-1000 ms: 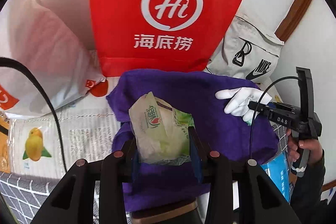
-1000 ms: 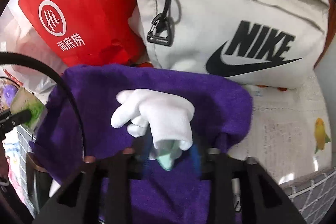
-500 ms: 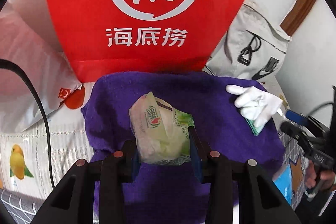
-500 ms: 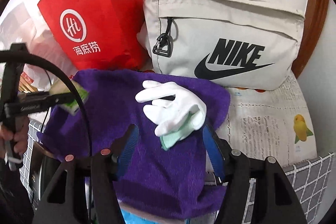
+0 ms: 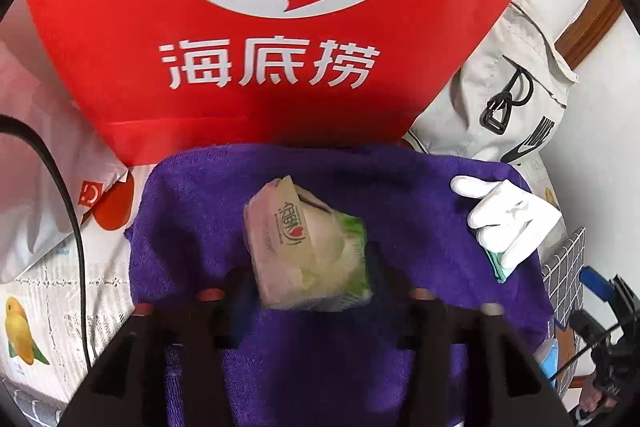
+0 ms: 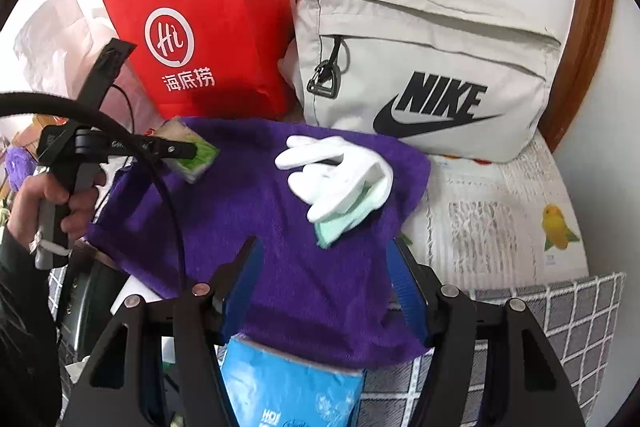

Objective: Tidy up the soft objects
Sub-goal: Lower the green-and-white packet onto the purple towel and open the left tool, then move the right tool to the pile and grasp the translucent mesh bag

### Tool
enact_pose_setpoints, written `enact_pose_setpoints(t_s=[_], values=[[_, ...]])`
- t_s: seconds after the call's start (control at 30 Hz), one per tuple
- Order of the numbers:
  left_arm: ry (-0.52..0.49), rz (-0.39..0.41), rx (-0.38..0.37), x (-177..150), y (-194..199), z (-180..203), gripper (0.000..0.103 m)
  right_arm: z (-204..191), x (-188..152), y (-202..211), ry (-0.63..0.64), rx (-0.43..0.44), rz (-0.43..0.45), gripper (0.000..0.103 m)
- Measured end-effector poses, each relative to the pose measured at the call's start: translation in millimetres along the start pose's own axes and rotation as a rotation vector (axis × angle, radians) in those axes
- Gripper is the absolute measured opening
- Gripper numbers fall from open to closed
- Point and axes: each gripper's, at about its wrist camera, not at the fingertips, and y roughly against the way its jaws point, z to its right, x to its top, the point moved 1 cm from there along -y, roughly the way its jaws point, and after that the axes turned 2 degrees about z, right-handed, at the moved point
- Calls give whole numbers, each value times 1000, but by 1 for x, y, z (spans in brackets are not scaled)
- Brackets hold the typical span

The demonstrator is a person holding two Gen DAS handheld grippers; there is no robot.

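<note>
The left gripper [image 5: 308, 283] points down over a purple towel [image 5: 400, 195]; its jaws are opening, and a tissue pack [image 5: 304, 247] sits between them, the dark, blurred fingers standing just off its sides, so the pack reads as released. In the right wrist view the same pack [image 6: 188, 153] shows at the tip of that gripper [image 6: 192, 151], over the far left corner of the towel [image 6: 256, 211], with a hand [image 6: 56, 199] gripping the handle. The right gripper [image 6: 324, 291] is unclenched, blue pads wide apart over the near part of the towel, nothing between them. A white glove [image 6: 336, 175] lies on the towel just ahead of the right gripper and slightly to its right, resting on a folded mint-green cloth [image 6: 340, 225] whose corner sticks out toward the gripper. From the left gripper the glove [image 5: 508, 215] lies ahead and well to the right, near the towel's right edge. Beyond the towel a red paper bag [image 6: 208, 39] stands upright to the left and a beige Nike bag [image 6: 432, 67] to the right, both at its far edge. A blue packet [image 6: 288, 387] protrudes from under the towel's near edge, between the right gripper's fingers. To the right of that gripper lies a printed sheet with a yellow bird [image 6: 556, 227], then a grid-patterned cloth [image 6: 560, 327].
</note>
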Motion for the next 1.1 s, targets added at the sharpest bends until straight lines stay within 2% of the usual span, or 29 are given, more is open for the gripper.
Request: enact_pose_setpoints(t_s=[0.03, 0.2, 0.33, 0.47, 0.67, 0.83, 1.1], values=[[-1, -2, 0, 1, 0, 0, 84, 0, -2, 1, -4, 2, 1, 63], [-14, 1, 79, 0, 6, 1, 85, -3, -9, 6, -5, 7, -1, 63], [23, 1, 71, -5, 19, -8, 85, -5, -11, 18, -47, 55, 12, 63], [11, 45, 86, -17, 45, -3, 85, -11, -16, 40, -73, 105, 34, 63], [-39, 120, 118, -54, 90, 14, 85, -32, -26, 83, -85, 219, 95, 63], [-86, 150, 142, -91, 124, 25, 85, -51, -40, 111, -78, 282, 120, 64], [-86, 165, 159, -154, 155, 21, 85, -87, -82, 123, 23, 221, 114, 67]])
